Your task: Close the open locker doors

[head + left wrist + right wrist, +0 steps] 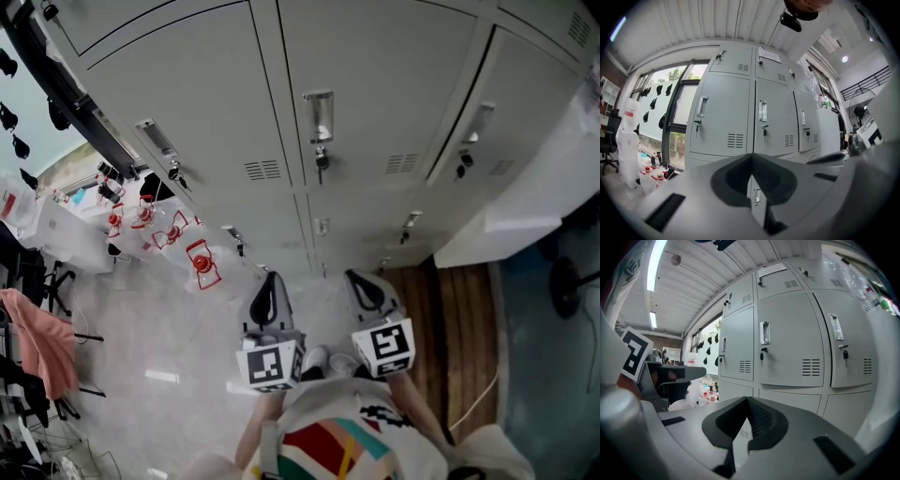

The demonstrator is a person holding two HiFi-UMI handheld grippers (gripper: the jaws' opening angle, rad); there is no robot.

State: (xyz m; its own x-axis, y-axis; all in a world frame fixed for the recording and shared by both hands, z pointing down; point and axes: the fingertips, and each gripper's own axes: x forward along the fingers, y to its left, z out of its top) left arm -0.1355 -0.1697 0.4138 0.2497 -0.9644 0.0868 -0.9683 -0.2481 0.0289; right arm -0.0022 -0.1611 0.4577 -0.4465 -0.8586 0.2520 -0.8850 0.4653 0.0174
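The left tongs (270, 279) and the right tongs (363, 279) were held closed and empty, side by side, pointed at the locker doors (375, 94). The doors straight ahead were seen shut. Only the right-hand door (516, 103) seemed ajar, judged from a dark gap along its edge. Closed tips were probably kept for pushing.

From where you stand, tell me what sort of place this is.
Probably a locker corner of a workshop or lab: a bank of grey metal lockers with keys in their locks, red-topped bottles on the floor, and a large window beside them.
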